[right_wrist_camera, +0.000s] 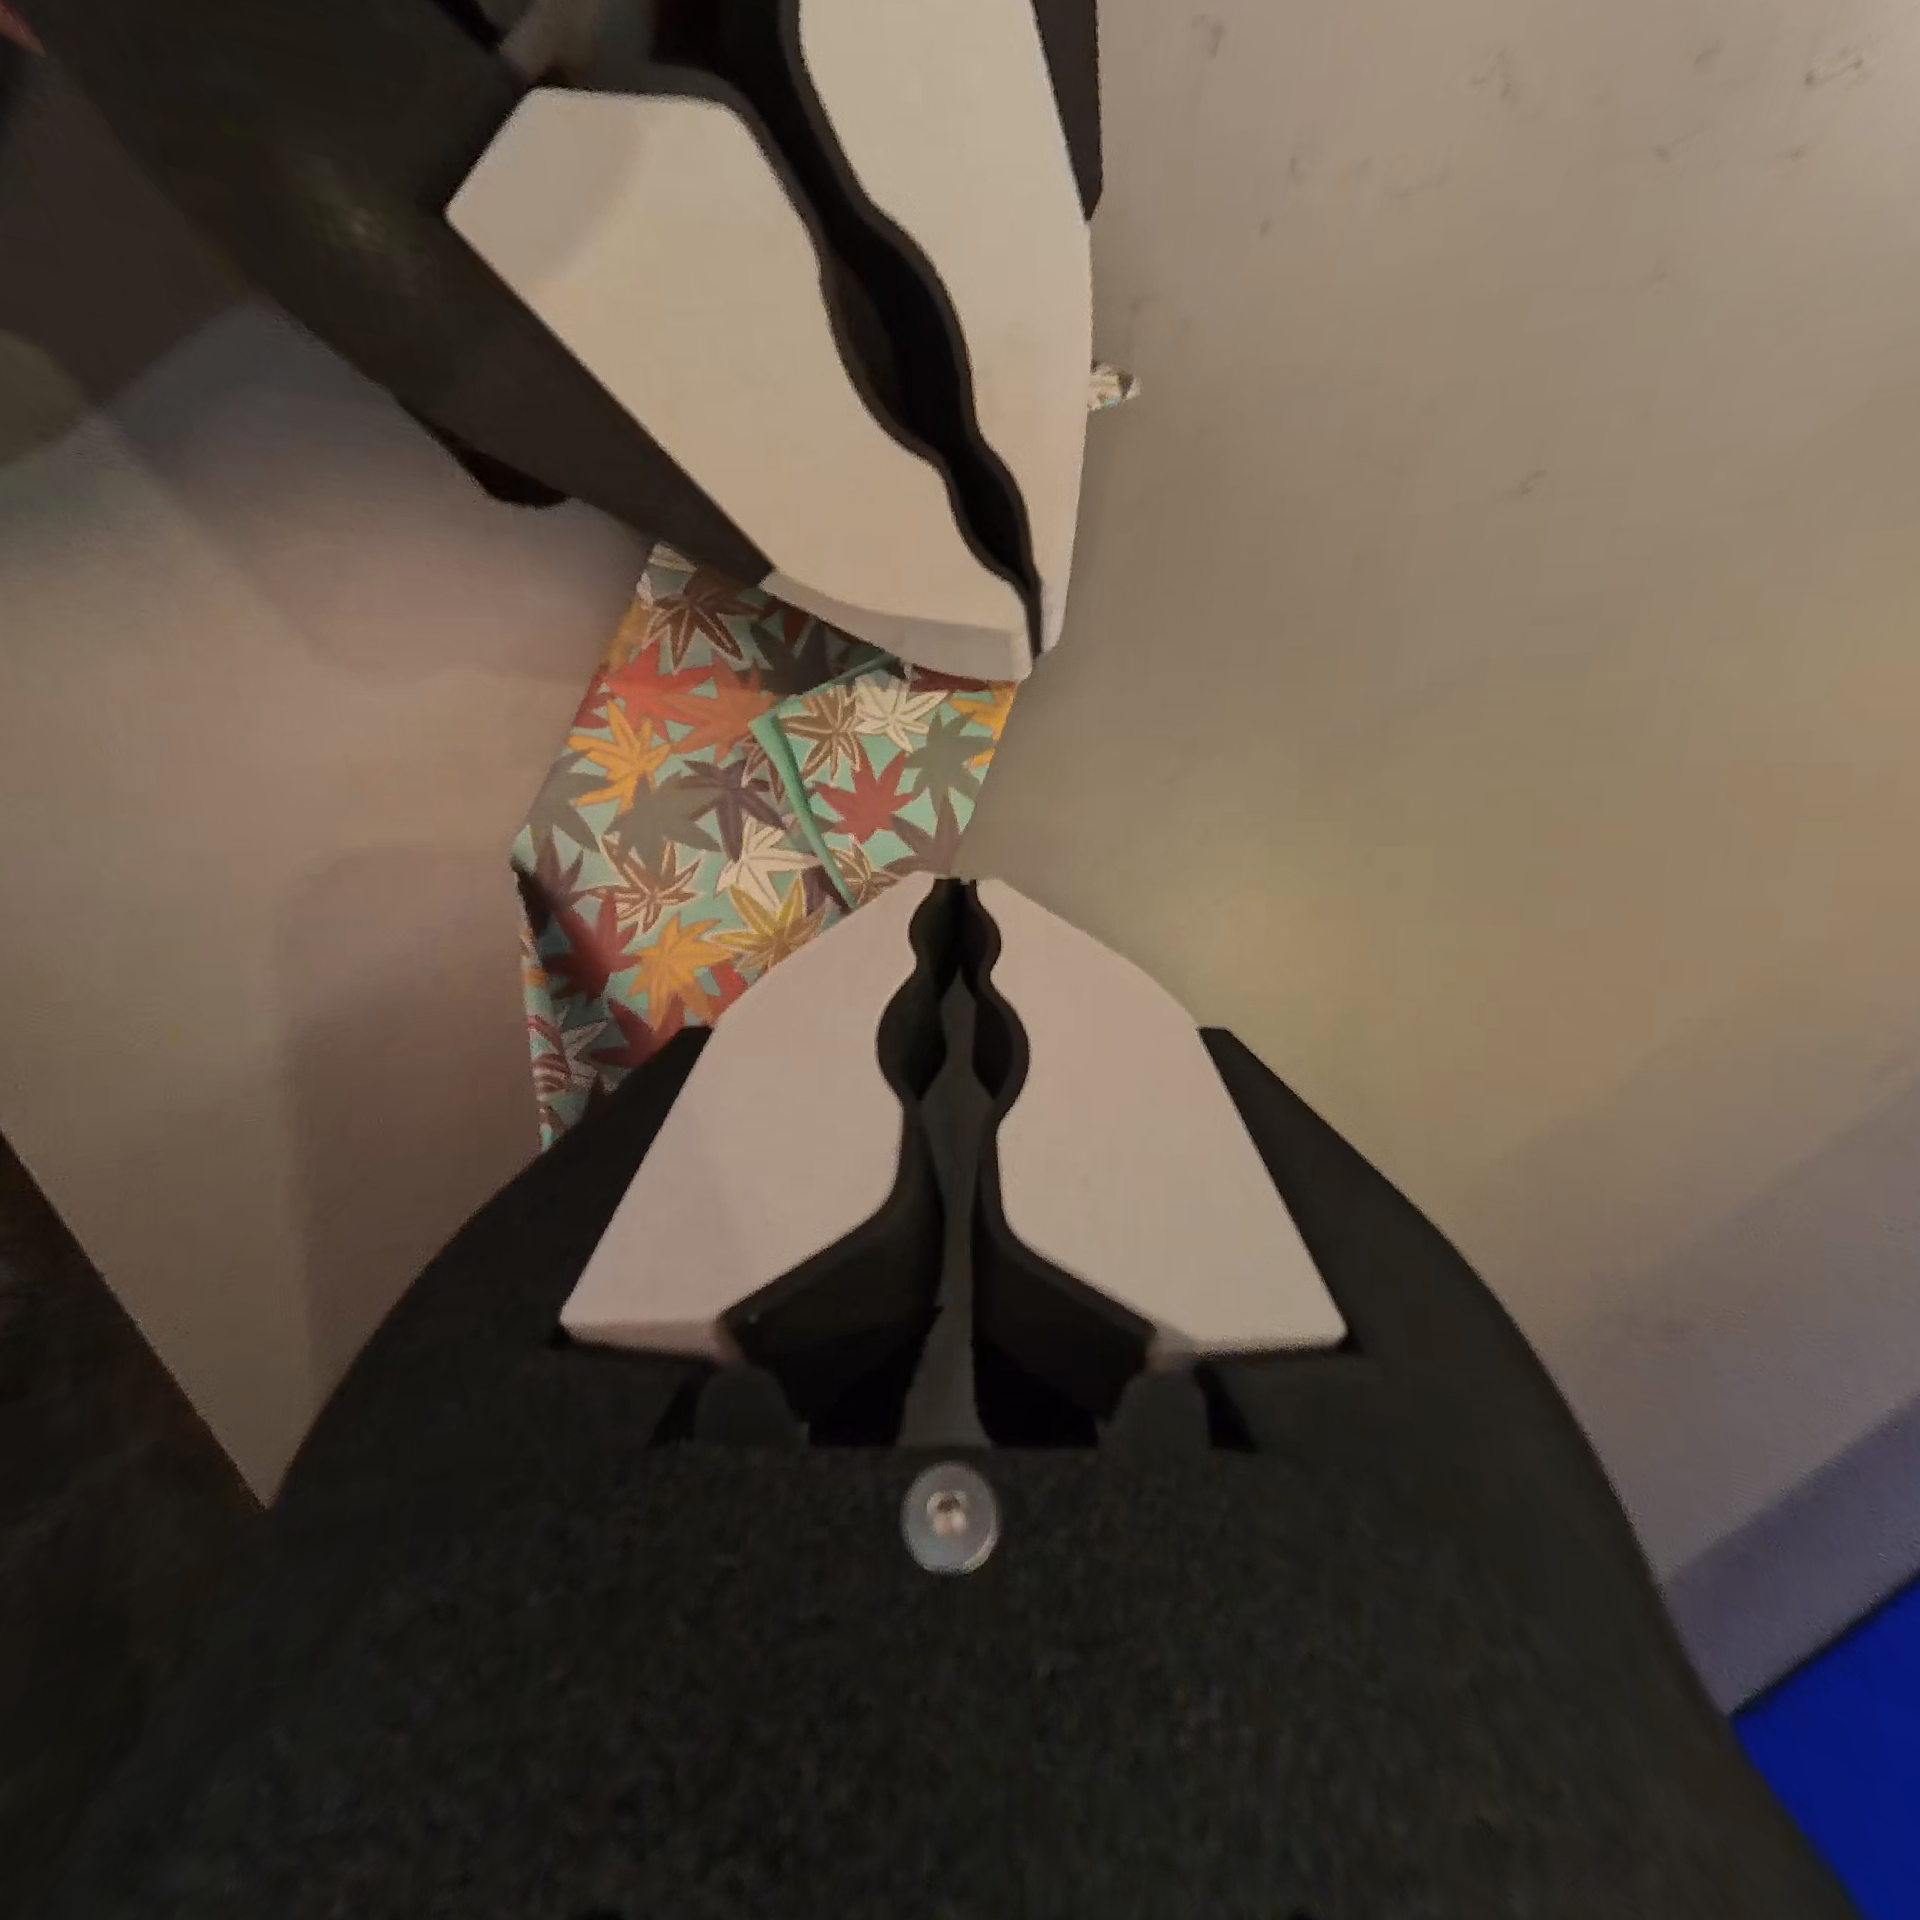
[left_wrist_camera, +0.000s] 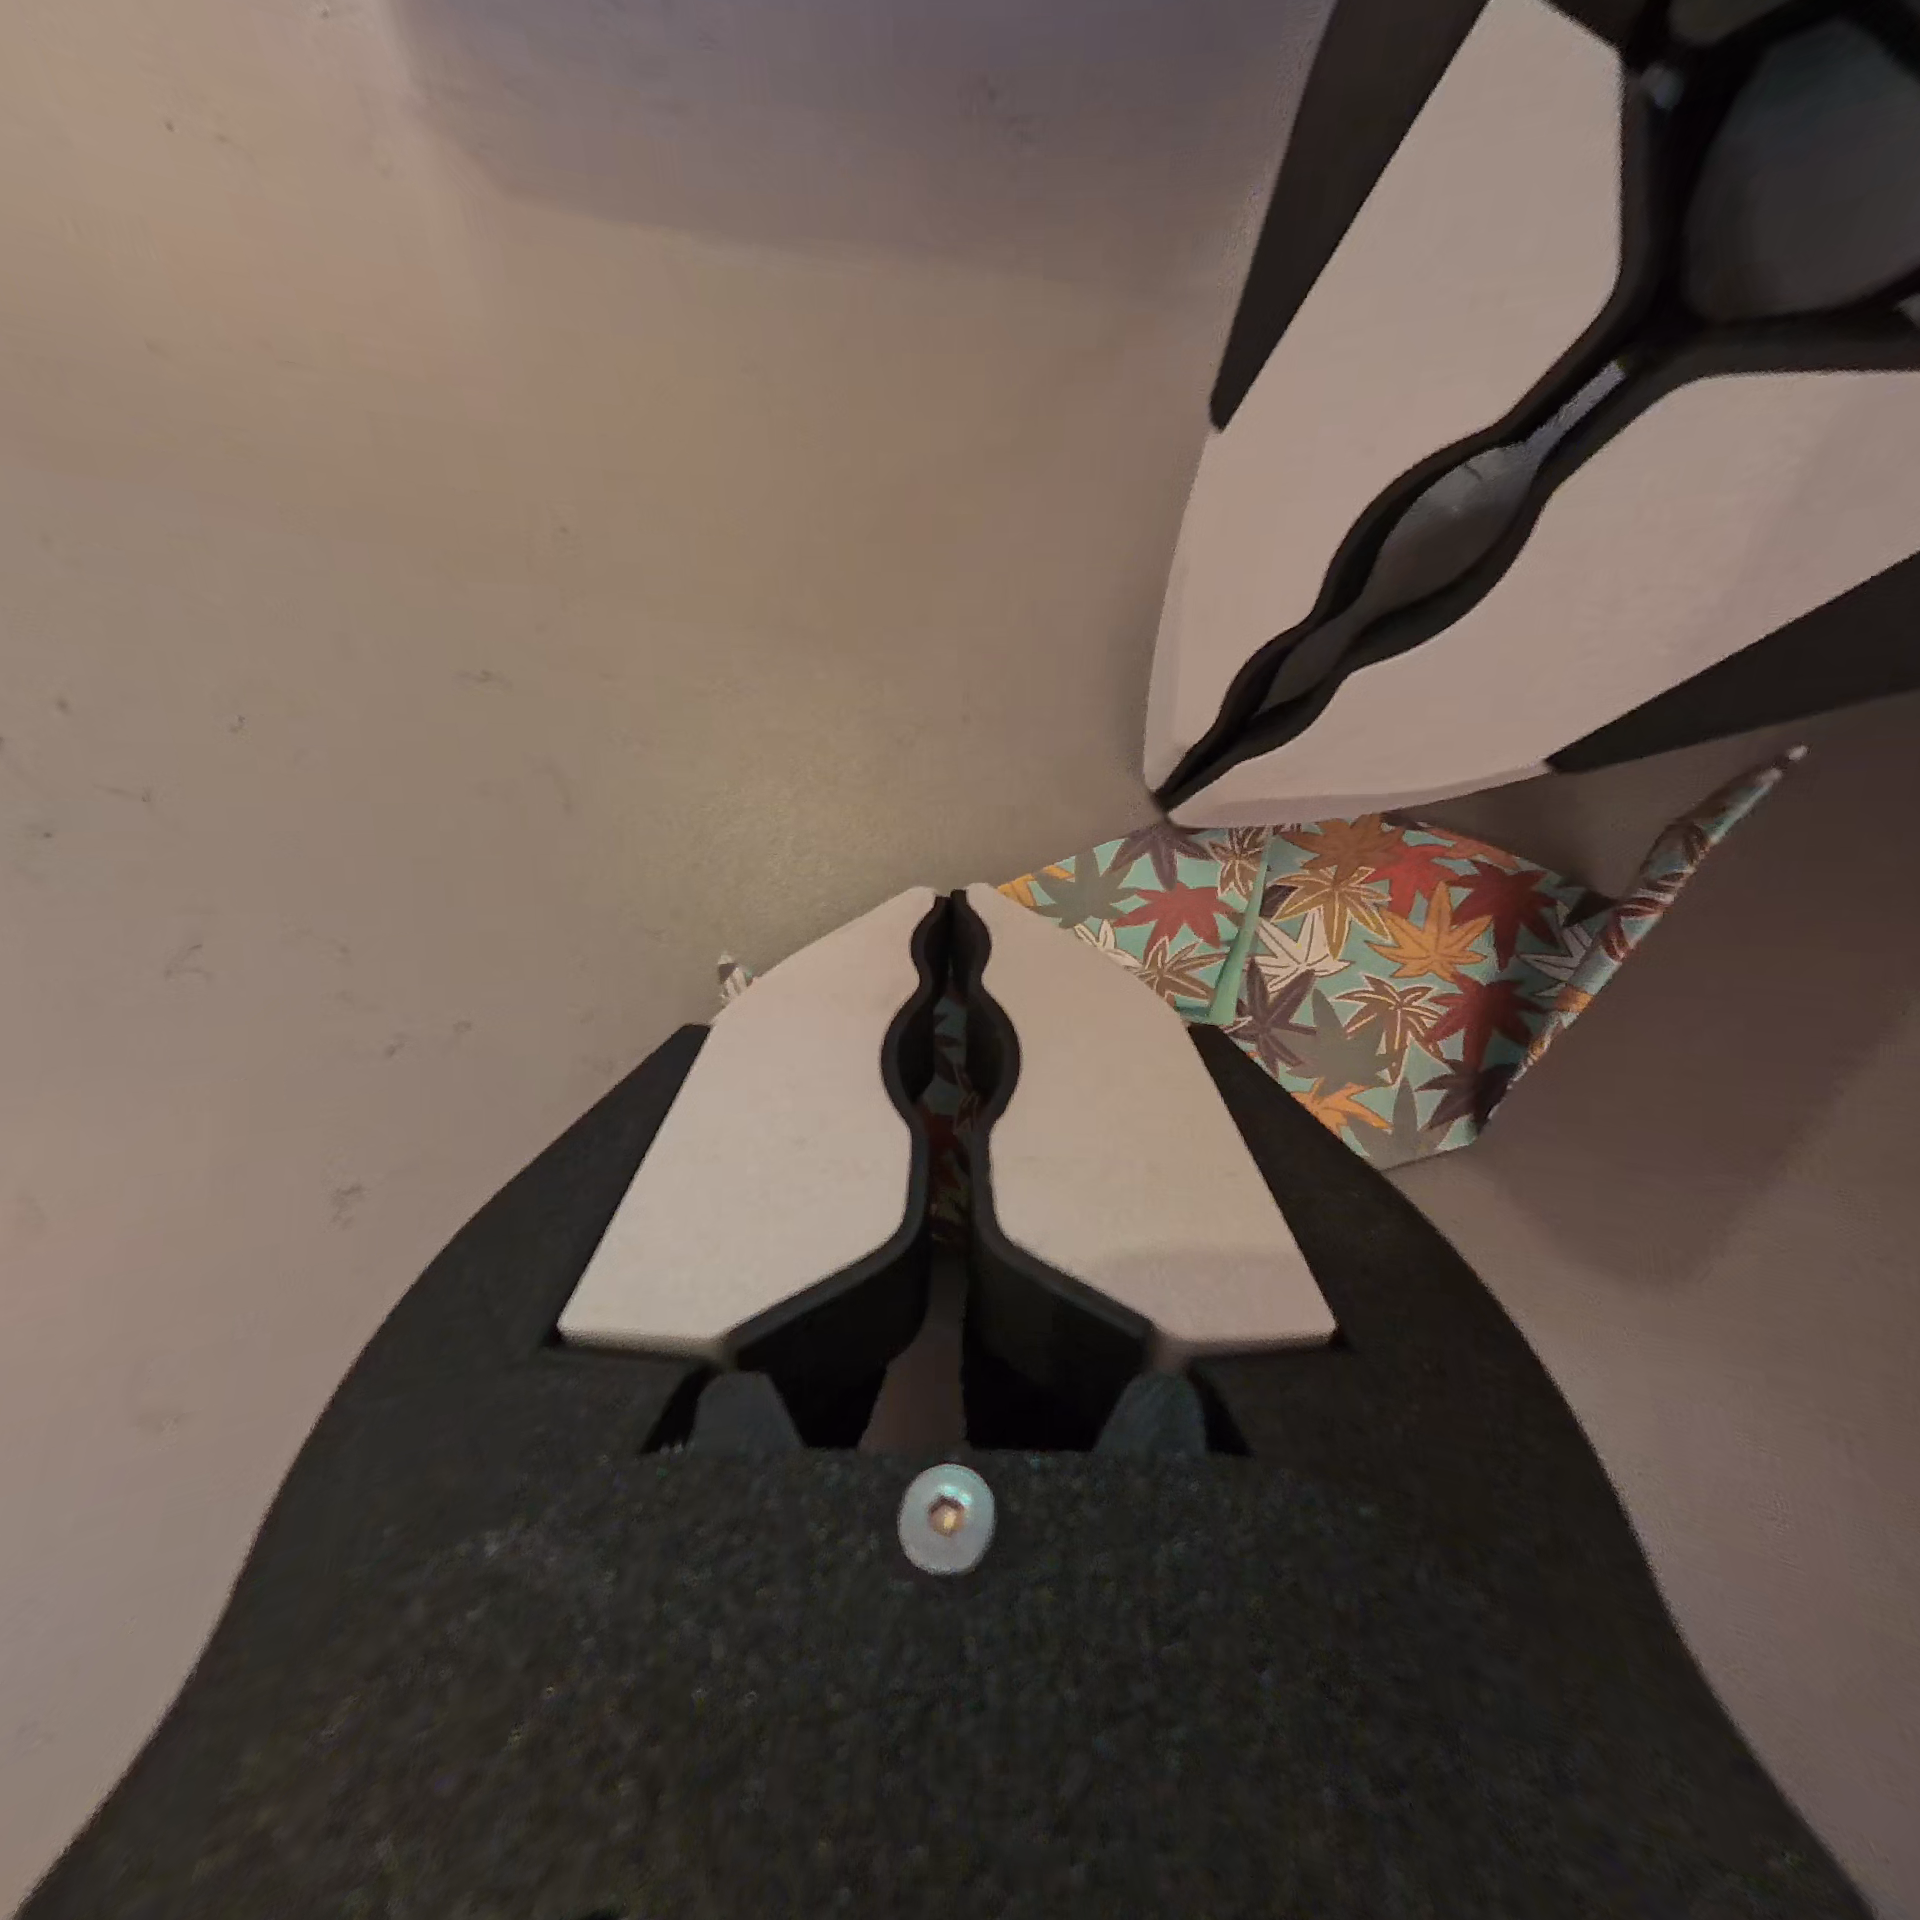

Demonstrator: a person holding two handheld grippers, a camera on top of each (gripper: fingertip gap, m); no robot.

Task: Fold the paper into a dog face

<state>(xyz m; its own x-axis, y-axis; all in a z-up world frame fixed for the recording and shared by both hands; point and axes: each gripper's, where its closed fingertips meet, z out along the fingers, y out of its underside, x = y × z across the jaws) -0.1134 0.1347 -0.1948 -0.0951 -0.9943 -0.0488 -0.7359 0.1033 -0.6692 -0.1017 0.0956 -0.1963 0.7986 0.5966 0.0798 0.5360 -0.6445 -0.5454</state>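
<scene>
The folded paper (left_wrist_camera: 1340,977), teal with coloured maple leaves, lies on the pale table. One corner flap (left_wrist_camera: 1704,831) stands up at its far right. My left gripper (left_wrist_camera: 951,902) is shut, its tips at the paper's long edge; the pattern shows through the gap between its jaws, and a small paper tip (left_wrist_camera: 732,977) peeks out left of it. I cannot tell whether it pinches the paper or rests on it. My right gripper (right_wrist_camera: 951,883) is shut with nothing between its jaws, tips touching the paper (right_wrist_camera: 727,821) at the same edge. It shows in the left wrist view (left_wrist_camera: 1164,798); the left one shows in the right wrist view (right_wrist_camera: 1034,634).
The pale table (left_wrist_camera: 468,623) spreads left of and beyond the paper. In the right wrist view a table edge runs along the lower left, with dark floor (right_wrist_camera: 62,1299) below it, and a blue surface (right_wrist_camera: 1839,1704) shows at the lower right. Left tips to right tips: about 5 cm.
</scene>
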